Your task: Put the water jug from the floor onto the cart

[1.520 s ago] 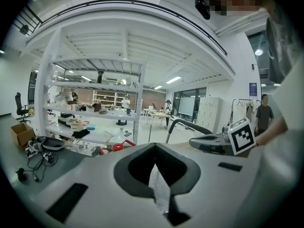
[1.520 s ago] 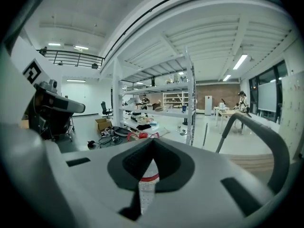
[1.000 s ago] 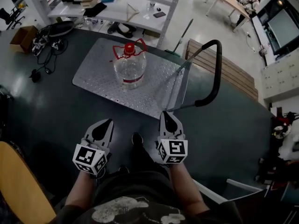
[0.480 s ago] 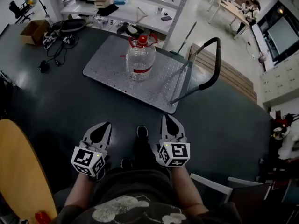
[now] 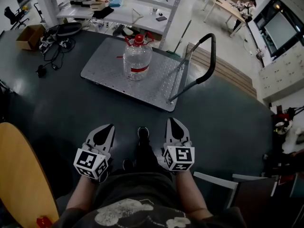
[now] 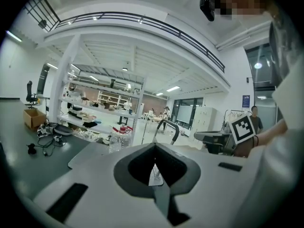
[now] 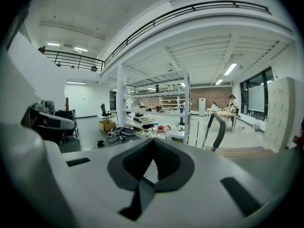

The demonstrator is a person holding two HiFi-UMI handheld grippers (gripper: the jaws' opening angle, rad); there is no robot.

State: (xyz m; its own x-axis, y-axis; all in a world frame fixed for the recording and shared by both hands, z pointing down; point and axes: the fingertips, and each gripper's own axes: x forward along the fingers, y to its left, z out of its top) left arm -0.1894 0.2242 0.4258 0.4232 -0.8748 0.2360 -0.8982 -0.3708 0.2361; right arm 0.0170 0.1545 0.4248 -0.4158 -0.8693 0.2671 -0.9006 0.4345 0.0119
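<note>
1. Jug (image 5: 137,58) upright on cart (image 5: 107,72) deck at twelve o'clock, red cap on top; task judged already done.
2. Left gripper (image 5: 107,127) at seven o'clock, right gripper (image 5: 173,122) at five o'clock, both clenched on nothing, well apart from jug.
3. Possible trouble: sliding or toppling off the deck, open on three sides, if shoved hard by handle (image 5: 205,56) at one o'clock.
4. Further trouble: snagging on loose cables (image 5: 53,50) at ten o'clock, near cart's left corner, once rolled that way.
5. Counted: one jug, one cart, one handle, two grippers, one cardboard box (image 5: 27,37) at ten o'clock, one shelf unit (image 5: 118,11) beyond.
</note>
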